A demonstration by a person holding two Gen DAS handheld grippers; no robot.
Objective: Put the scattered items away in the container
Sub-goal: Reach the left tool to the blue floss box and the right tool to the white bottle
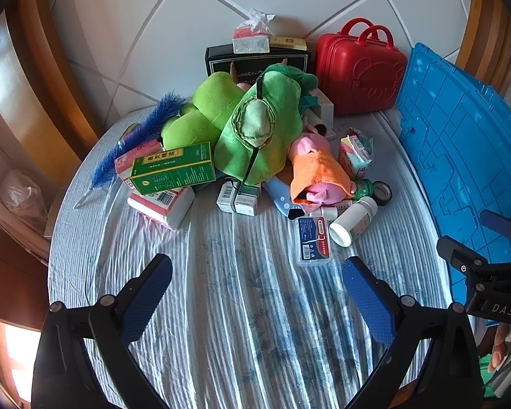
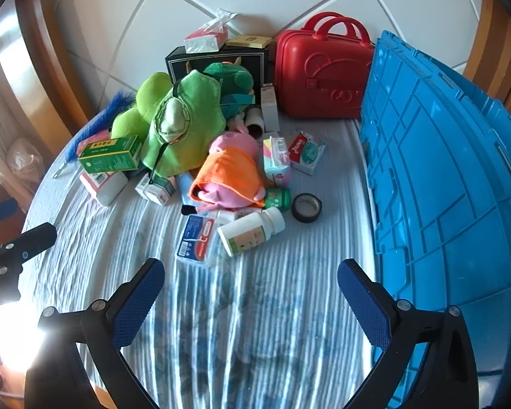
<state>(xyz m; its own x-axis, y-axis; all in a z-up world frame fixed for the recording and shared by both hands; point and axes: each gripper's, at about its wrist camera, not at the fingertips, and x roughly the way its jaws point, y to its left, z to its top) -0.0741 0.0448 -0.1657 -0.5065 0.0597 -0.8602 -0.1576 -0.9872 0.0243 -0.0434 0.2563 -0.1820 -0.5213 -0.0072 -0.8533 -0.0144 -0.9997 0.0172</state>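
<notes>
A heap of loose items lies on the striped bedsheet: a green plush, a pink pig plush in orange, a green box, a white bottle, a blue floss case and a black tape roll. The blue plastic crate stands at the right, showing its ribbed side. My left gripper hangs open over bare sheet, short of the heap. My right gripper is open too, just before the bottle and floss case, with the crate beside its right finger.
A red carry case and a black box with small packs on top stand against the tiled wall. A blue feathery brush lies at the heap's left. Wooden bed frame curves around both sides. A hand shows at the lower right.
</notes>
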